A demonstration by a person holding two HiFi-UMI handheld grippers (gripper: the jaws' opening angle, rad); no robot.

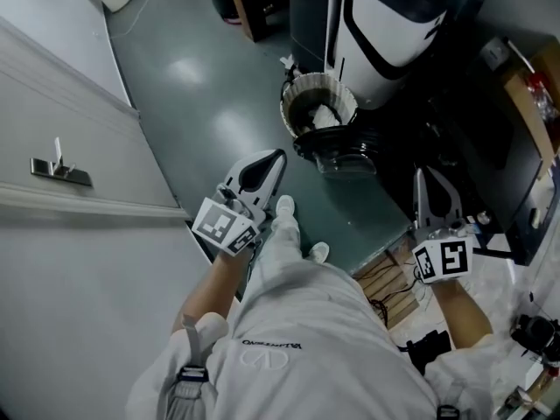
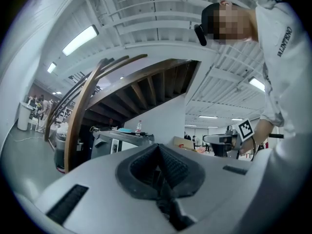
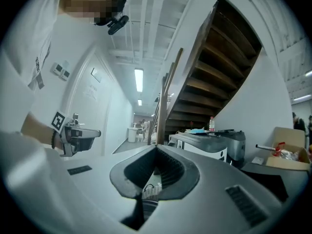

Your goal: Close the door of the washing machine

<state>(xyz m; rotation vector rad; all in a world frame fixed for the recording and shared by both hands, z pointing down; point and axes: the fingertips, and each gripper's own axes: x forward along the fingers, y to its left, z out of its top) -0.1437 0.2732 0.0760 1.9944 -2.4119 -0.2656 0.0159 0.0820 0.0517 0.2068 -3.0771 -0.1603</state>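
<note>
The left gripper [image 1: 278,157] and right gripper [image 1: 423,180] have fingers pressed together, empty. Push the door [image 1: 339,154] gently shut on the far washing machine [image 1: 389,24].

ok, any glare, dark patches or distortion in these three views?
Head view: soft glare patches on the floor, right side underexposed. Left gripper view: heavy fisheye, black corners, ceiling light blown out. Right gripper view: same fisheye, staircase bowed, bluish cast.
</note>
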